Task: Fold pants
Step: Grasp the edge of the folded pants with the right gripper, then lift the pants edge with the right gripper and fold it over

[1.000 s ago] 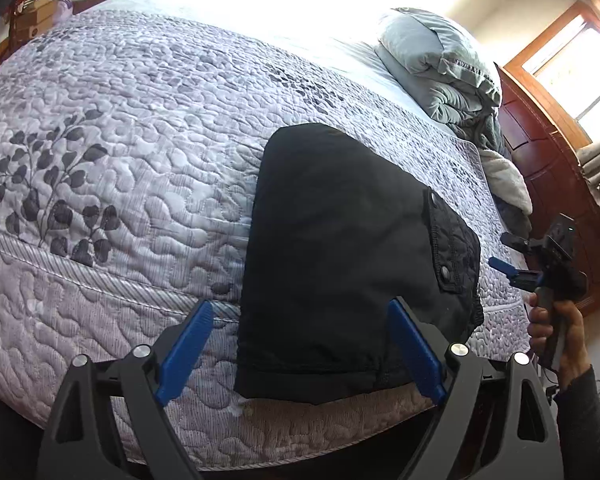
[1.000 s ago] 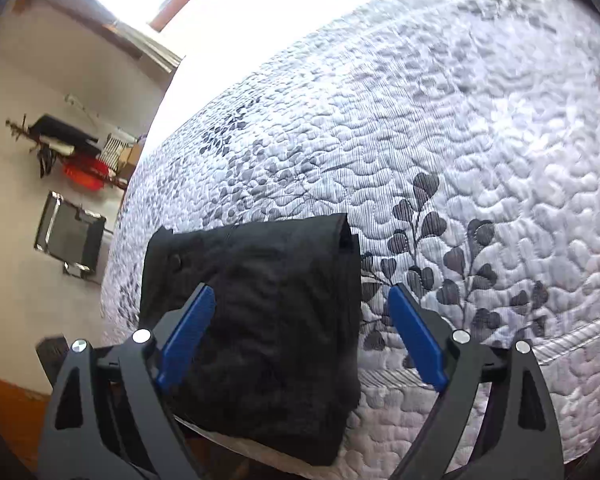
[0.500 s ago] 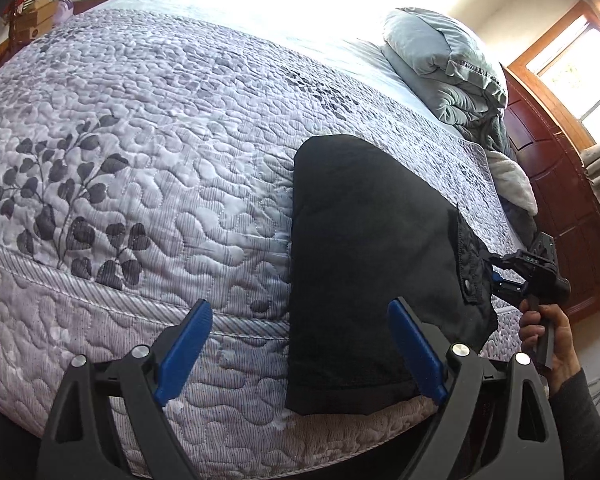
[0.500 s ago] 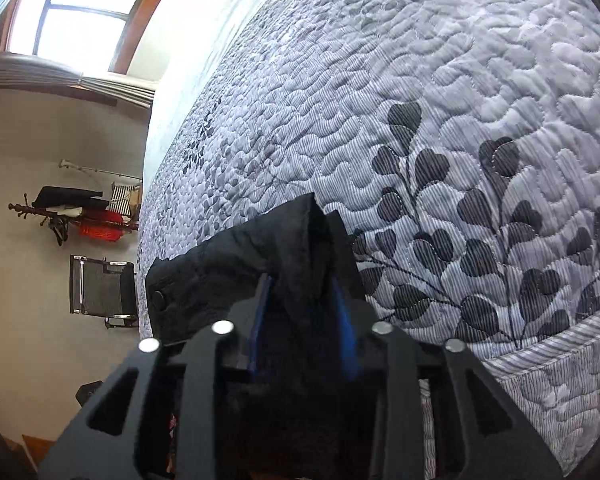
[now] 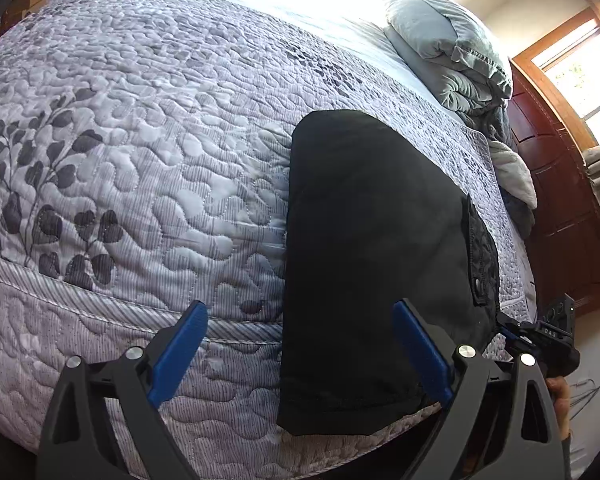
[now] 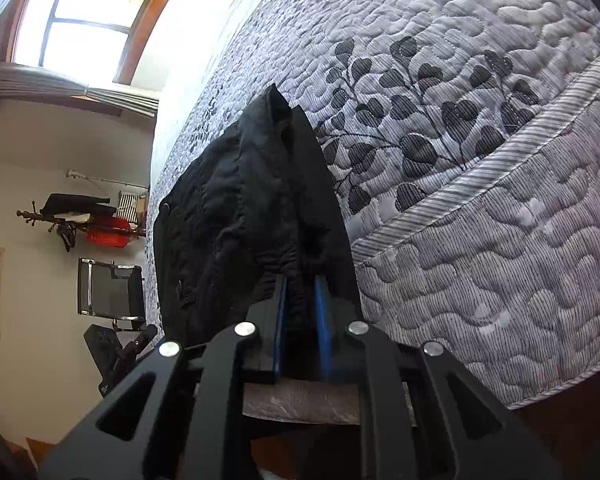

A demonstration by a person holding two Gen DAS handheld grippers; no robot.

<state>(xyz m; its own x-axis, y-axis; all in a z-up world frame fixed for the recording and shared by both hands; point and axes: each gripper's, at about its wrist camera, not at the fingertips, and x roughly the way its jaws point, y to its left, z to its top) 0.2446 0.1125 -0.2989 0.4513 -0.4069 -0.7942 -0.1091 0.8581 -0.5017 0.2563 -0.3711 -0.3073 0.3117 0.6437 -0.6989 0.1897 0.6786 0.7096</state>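
The black pants [image 5: 372, 264] lie folded into a compact rectangle at the near right edge of the bed, one end hanging over the side. My left gripper [image 5: 300, 352] is open and empty, its blue pads apart just in front of the pants' near end. My right gripper [image 6: 302, 320] is shut on the pants' edge [image 6: 268, 200], and the fabric bunches up between its blue pads. The right gripper also shows in the left wrist view [image 5: 540, 340] at the pants' right side.
The quilted grey bedspread [image 5: 140, 140] with a leaf print covers the bed. A bundled grey blanket [image 5: 448, 52] lies at the far right by the wooden headboard [image 5: 560, 200]. A chair [image 6: 108, 292] and coat rack [image 6: 80, 216] stand by the wall.
My right gripper closed on the edge of the pants and lifted the fabric into a bunch. My left gripper drifted left, so the pants now sit further right in its view.
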